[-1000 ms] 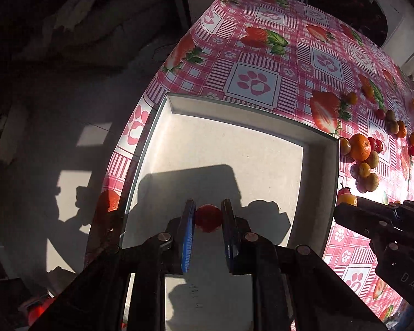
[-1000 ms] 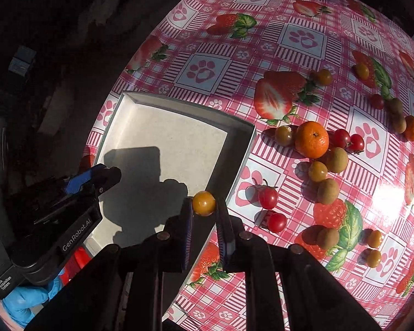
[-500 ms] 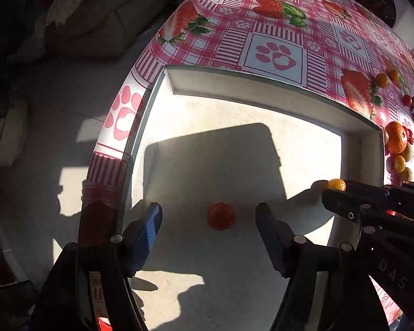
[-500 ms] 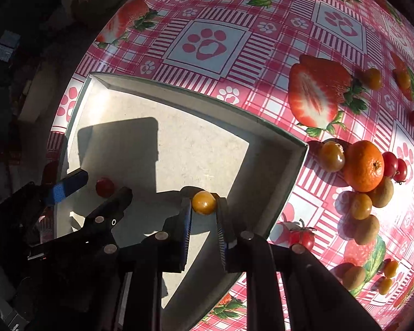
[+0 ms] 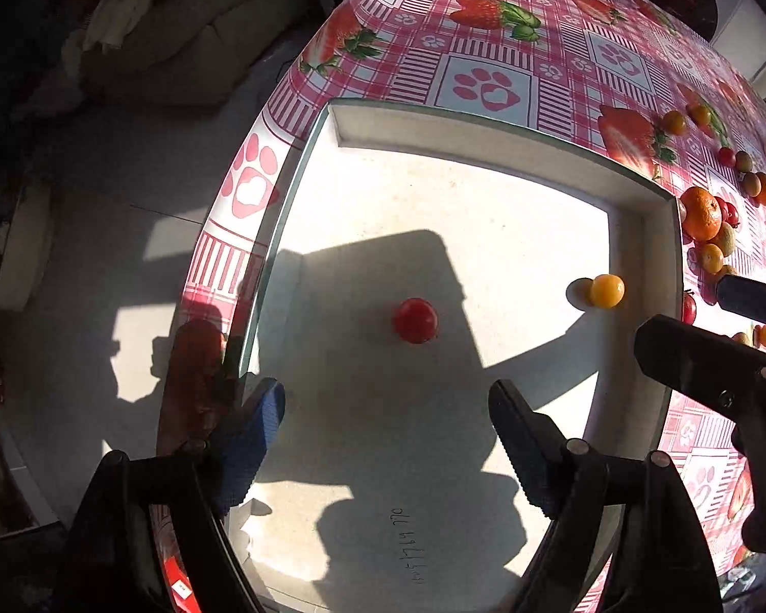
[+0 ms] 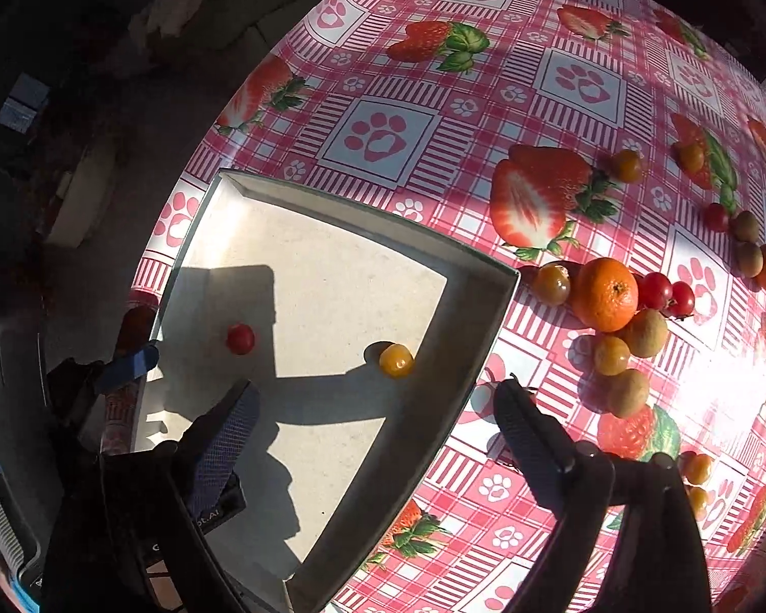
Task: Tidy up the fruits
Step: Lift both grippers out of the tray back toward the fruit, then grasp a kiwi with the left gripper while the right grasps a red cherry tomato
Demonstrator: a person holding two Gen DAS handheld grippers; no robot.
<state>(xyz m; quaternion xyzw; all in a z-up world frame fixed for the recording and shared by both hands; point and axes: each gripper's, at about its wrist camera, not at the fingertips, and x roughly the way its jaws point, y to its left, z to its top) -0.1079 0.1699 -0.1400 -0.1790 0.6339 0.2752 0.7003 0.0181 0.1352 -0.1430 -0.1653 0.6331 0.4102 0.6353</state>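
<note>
A white square tray [image 5: 485,138] [image 6: 490,316] sits at the table's near left corner. Inside it lie a red cherry tomato [image 5: 415,321] [image 6: 240,338] and a yellow cherry tomato [image 5: 606,290] [image 6: 396,360] near the right wall. My left gripper [image 5: 385,424] is open and empty, just behind the red tomato. My right gripper [image 6: 378,424] is open and empty, just behind the yellow tomato, one finger over the tray, one over the rim. Its black fingers [image 5: 710,362] show at the right of the left wrist view.
Loose fruit lies on the strawberry-print tablecloth [image 6: 383,133] right of the tray: an orange mandarin [image 6: 605,294], red tomatoes [image 6: 666,293], yellow tomatoes [image 6: 611,355], brown kiwis [image 6: 647,332]. The table edge and the floor [image 5: 143,194] are left of the tray.
My right gripper opened and let the yellow tomato drop onto the tray floor. My left gripper, open, pulled back a little from the red tomato it had released.
</note>
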